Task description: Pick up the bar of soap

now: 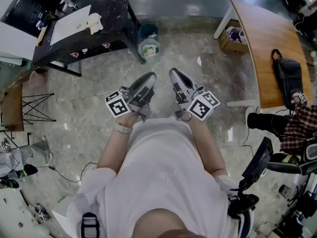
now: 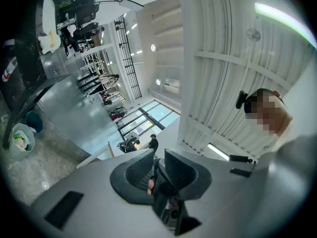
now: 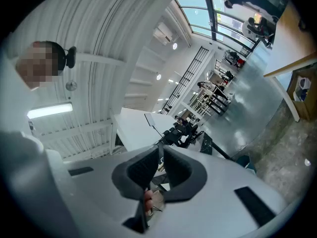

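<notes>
I cannot make out a bar of soap for certain. A small cream lump (image 1: pixel 94 23) lies beside a white sheet (image 1: pixel 71 25) on the black table (image 1: pixel 111 4) at the far left; what it is I cannot tell. Both grippers are held close in front of the person's chest, over the stone floor and far from that table. The left gripper (image 1: pixel 149 78) is shut with nothing in it. The right gripper (image 1: pixel 174 74) is likewise shut and empty. In the left gripper view the jaws (image 2: pixel 157 158) meet, aimed up at the ceiling. The right gripper view shows its jaws (image 3: pixel 161 153) pressed together too.
Two bins (image 1: pixel 149 42) stand on the floor by the black table's near corner. A wooden table (image 1: pixel 270 38) at the right carries a black bag (image 1: pixel 289 78), with an open box (image 1: pixel 233 36) under it. Another person (image 1: pixel 292 125) sits at the right.
</notes>
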Action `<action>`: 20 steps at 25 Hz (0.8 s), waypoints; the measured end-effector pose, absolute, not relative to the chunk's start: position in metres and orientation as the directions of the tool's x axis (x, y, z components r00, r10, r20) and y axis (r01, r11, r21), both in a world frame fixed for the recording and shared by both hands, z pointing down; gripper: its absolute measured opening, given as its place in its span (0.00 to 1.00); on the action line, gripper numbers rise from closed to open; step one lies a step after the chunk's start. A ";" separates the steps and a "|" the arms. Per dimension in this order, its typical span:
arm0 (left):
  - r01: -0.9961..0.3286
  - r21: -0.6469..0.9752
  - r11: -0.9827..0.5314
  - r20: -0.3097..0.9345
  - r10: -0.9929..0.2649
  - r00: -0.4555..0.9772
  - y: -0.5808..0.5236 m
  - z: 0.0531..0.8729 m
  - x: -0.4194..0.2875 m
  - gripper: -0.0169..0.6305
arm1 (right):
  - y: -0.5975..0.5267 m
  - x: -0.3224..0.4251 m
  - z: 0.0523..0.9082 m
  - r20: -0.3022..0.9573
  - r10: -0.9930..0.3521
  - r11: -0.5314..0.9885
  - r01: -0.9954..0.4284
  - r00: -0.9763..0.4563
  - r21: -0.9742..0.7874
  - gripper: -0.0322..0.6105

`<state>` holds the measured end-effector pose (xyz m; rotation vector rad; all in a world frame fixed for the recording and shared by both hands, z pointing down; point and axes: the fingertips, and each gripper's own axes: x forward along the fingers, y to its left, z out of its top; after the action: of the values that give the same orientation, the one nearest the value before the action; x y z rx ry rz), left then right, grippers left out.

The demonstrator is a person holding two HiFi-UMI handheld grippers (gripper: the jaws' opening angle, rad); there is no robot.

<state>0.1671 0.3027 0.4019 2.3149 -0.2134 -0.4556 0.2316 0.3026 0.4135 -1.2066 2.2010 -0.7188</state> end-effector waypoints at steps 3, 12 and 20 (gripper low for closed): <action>-0.023 0.714 -0.700 -0.263 -0.298 0.918 0.310 0.403 0.167 0.12 | 0.307 0.233 0.416 -0.188 -0.860 0.466 -0.581 -0.474 -0.667 0.08; -0.055 0.722 -0.690 -0.269 -0.353 0.896 0.298 0.404 0.150 0.13 | 0.296 0.224 0.415 -0.188 -0.842 0.489 -0.565 -0.506 -0.665 0.08; -0.045 0.742 -0.669 -0.272 -0.362 0.892 0.245 0.415 0.128 0.13 | 0.243 0.208 0.425 -0.179 -0.848 0.475 -0.568 -0.499 -0.672 0.08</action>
<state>0.1284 0.2445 0.4151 2.2632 -0.2903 -0.5155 0.2078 0.2427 0.4248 -1.1723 2.2290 -0.7499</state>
